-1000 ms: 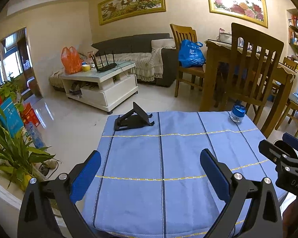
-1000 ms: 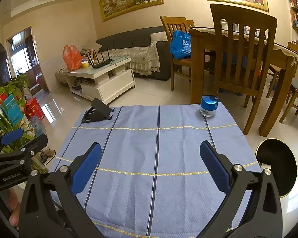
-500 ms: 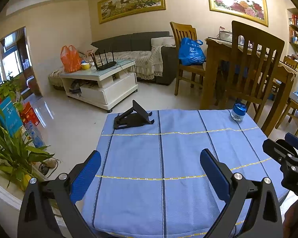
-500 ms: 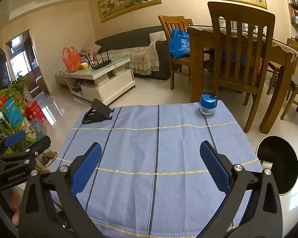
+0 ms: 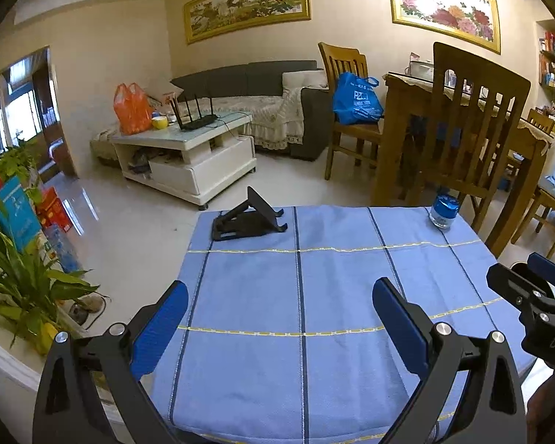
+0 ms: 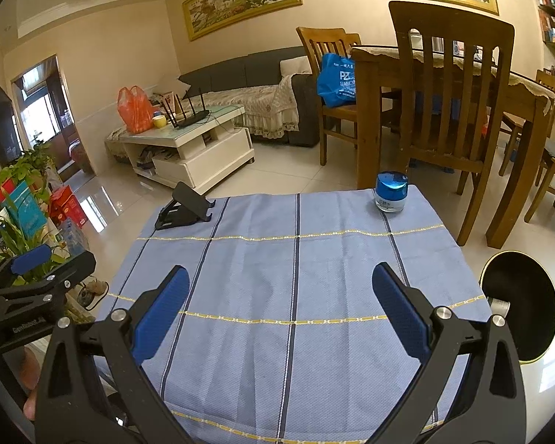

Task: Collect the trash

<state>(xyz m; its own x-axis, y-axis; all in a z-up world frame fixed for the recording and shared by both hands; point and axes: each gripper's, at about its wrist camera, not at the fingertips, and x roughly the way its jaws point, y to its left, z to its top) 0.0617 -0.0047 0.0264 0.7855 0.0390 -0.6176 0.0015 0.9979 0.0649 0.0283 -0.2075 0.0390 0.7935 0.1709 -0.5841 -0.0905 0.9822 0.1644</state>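
Both tools are hovering over the near edge of the surface point(image 6: 296, 259), which is wearing a blue striped cloth. Left tool point(image 5: 277, 314) is spread wide, gripping nothing; right tool point(image 6: 281, 303) is likewise released, nothing between its pads.

No obvious trash is showing on the cloth. Only two items are sitting there: a black phone stand point(image 6: 183, 209) at the far left corner and a small blue-capped jar point(image 6: 390, 196) at the far right corner, well apart from each other and from both tools. A round black bin point(image 6: 521, 303) is standing on the floor just beside the surface's right edge, its mouth uncovered.

Judging the step: either the search is only starting or the collecting is finishing, cannot tell which. If the jar is counting as trash, the next move is calling for the right tool reaching forward to the far right corner, closing around the jar's body below the cap, then carrying it right and down over the bin.
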